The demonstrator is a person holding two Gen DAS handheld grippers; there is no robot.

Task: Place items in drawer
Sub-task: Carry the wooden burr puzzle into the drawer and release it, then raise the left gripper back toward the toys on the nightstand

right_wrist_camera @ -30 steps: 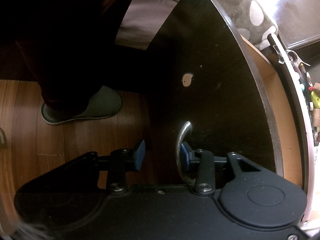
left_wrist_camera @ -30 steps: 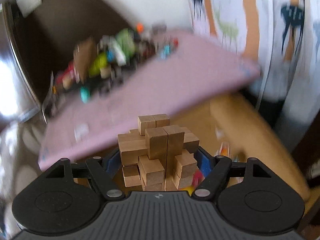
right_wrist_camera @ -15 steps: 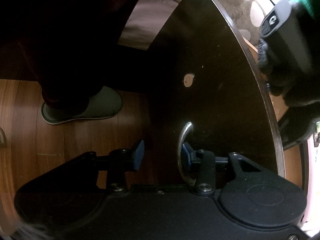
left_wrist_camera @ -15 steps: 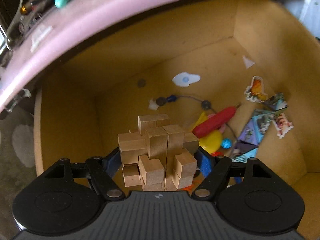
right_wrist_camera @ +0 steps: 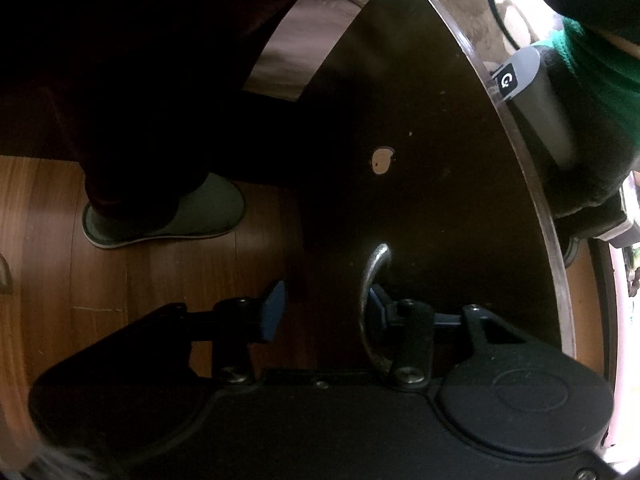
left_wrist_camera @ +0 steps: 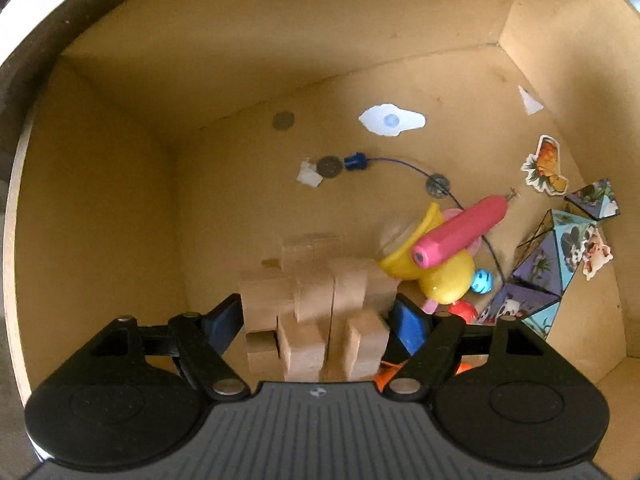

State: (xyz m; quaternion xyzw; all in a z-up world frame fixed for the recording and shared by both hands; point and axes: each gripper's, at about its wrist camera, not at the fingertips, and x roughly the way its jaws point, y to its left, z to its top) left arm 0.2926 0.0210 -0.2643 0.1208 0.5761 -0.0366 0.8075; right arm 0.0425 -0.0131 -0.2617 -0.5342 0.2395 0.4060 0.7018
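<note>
Left wrist view: the left gripper [left_wrist_camera: 318,322] reaches down inside the drawer [left_wrist_camera: 100,208], a raw fibreboard box, matt and tan; its blue pads are spread a little wider than the wooden interlocking block puzzle [left_wrist_camera: 316,304], which looks blurred and just let go, near the front left corner of the drawer floor; beside it lie a glossy yellow plastic duck [left_wrist_camera: 444,272], a pink faceted pen [left_wrist_camera: 460,232], coins, stickers and a folded paper polyhedron [left_wrist_camera: 556,268]; the placing step seems nearly done, so next comes a straight withdrawal. Right wrist view: the right gripper [right_wrist_camera: 324,308] stands open, one pad hooked behind the curved metal handle [right_wrist_camera: 370,300] of the dark glossy drawer front [right_wrist_camera: 420,168], steadying it above the wood floor.
</note>
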